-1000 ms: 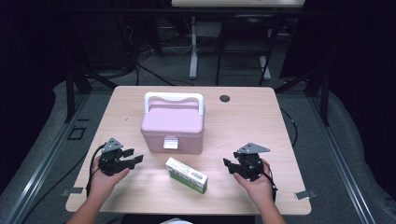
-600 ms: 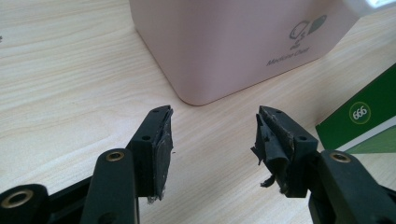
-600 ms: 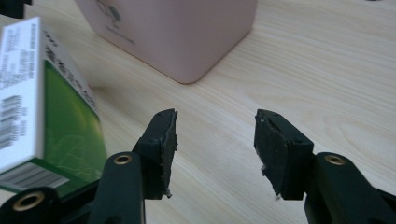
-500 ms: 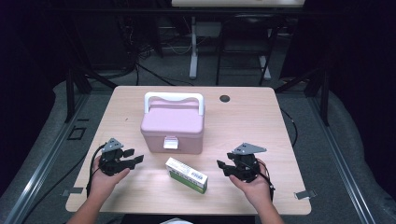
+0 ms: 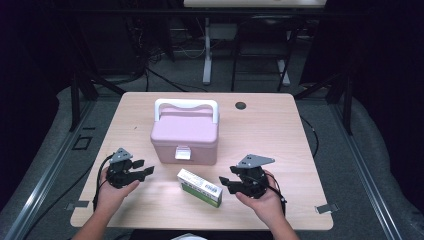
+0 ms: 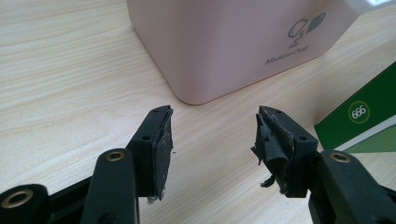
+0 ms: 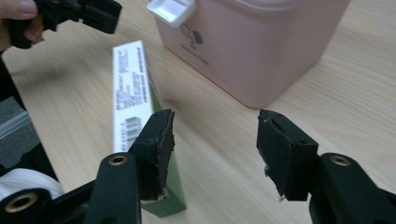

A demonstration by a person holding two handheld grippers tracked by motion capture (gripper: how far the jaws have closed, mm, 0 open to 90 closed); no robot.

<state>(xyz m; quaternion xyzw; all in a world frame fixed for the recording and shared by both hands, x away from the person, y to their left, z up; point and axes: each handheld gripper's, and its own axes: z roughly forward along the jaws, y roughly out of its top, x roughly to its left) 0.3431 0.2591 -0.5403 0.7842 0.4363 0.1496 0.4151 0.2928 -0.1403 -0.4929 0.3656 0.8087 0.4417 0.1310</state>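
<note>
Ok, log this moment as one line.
left gripper: open, empty | right gripper: jaws just opening, empty, beside green box | pink case: latched

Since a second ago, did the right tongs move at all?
Yes. The right tongs slid left toward the green and white box, and their gap has just been opening with nothing between them.

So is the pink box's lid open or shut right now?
Shut: the pink box has its lid seated flat, white latch down at the front, handle up.
</note>
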